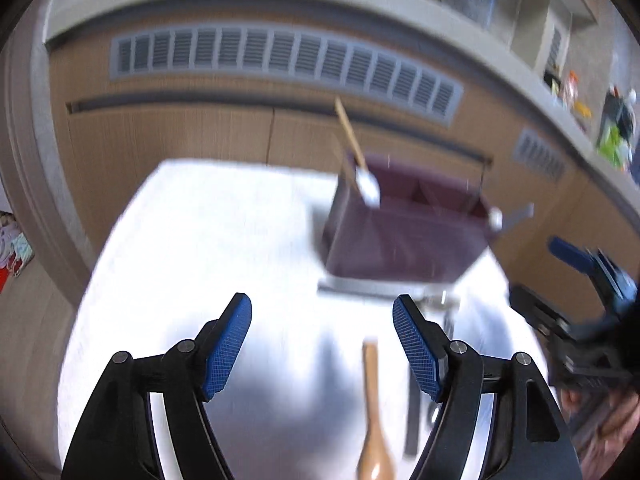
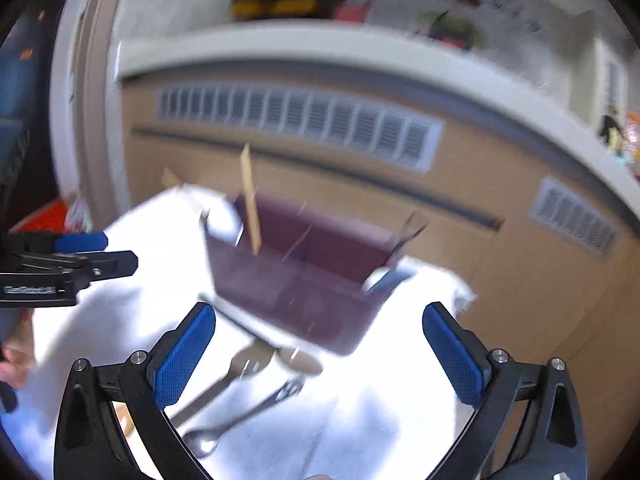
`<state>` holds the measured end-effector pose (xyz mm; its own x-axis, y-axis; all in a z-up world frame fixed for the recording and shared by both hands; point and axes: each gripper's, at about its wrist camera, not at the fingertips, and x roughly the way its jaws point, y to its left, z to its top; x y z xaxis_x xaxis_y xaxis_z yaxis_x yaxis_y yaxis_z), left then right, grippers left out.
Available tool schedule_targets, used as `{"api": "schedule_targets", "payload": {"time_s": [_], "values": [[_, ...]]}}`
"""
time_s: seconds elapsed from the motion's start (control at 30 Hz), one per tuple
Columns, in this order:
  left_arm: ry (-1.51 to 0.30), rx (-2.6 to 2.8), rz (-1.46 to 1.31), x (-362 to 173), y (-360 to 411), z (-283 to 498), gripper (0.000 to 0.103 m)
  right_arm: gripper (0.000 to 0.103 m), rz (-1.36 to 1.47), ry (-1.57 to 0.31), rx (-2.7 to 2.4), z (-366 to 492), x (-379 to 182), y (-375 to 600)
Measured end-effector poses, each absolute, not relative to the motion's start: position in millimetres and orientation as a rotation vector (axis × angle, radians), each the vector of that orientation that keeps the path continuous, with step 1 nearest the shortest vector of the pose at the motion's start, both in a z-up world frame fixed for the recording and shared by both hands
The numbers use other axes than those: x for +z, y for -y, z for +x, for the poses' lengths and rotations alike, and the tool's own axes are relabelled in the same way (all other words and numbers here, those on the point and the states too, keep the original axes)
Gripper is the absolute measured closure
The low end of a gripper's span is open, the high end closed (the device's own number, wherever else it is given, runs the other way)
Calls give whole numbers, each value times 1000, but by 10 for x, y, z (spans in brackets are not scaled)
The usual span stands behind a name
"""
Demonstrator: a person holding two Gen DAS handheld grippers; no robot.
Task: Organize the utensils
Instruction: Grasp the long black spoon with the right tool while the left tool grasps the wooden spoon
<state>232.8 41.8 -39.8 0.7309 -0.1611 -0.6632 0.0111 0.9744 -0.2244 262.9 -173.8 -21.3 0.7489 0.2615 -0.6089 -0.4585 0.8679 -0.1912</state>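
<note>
Utensils: several lie loose on the white table (image 1: 192,240), near the maroon caddy (image 1: 400,236); a wooden spoon (image 1: 374,412) lies between the left gripper (image 1: 322,344) fingers, and a metal fork (image 2: 228,376) and metal spoon (image 2: 248,416) lie below the right gripper (image 2: 319,354).
Caddy: already holds a wooden-handled utensil (image 1: 352,140) leaning upright.
Left claw: jaws apart, empty.
Right claw: jaws spread wide, empty.
Risk: the thin, slick metal handles lie flat and crossed; a pinch may slip or drag both.
Second risk: heavy blur and table glare hide edges, so aim may miss.
Textures: blue ribbed pads, smooth wood, glossy steel.
</note>
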Motion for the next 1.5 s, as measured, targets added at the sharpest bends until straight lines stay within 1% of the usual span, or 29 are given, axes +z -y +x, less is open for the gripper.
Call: {"api": "schedule_targets", "payload": {"time_s": [0.13, 0.17, 0.23, 0.33, 0.43, 0.47, 0.5, 0.53, 0.6, 0.63, 0.87, 1.0, 1.13, 1.3, 1.5], "values": [[-844, -124, -169, -651, -381, 2169, 30, 1, -332, -699, 370, 2840, -535, 1649], [-864, -127, -167, -694, -381, 2150, 30, 2, -312, -728, 374, 2905, -610, 1629], [-883, -137, -176, -765, -374, 2095, 30, 8, -284, -776, 385, 3059, -714, 1603], [-898, -144, -179, -792, -376, 2031, 30, 11, -263, -840, 356, 3272, -878, 1603], [-906, -144, -176, -803, -377, 2004, 30, 25, -242, -880, 329, 3379, -990, 1632], [-909, -143, -176, -805, -379, 2006, 30, 43, -235, -893, 334, 3393, -1018, 1642], [-913, -141, -178, -816, -380, 2008, 30, 57, -204, -911, 370, 3385, -1039, 1668], [-918, -139, -181, -826, -383, 2010, 30, 59, -185, -920, 386, 3363, -1033, 1686], [-931, -139, -188, -848, -385, 2018, 30, 77, -186, -931, 406, 3260, -1010, 1700], [-937, -140, -191, -860, -383, 2034, 30, 79, -190, -938, 420, 3208, -1006, 1700], [-962, -154, -190, -906, -341, 2059, 30, 79, -224, -1024, 650, 2613, -953, 1607], [-970, -153, -183, -920, -325, 2061, 30, 79, -295, -979, 713, 2438, -785, 1451], [-973, -145, -178, -918, -334, 2039, 30, 79, -341, -932, 678, 2528, -724, 1280], [-969, -144, -174, -903, -374, 1975, 30, 79, -346, -977, 615, 2867, -940, 1058], [-983, -159, -186, -925, -391, 1924, 30, 79, -316, -1007, 626, 3049, -981, 1010]]}}
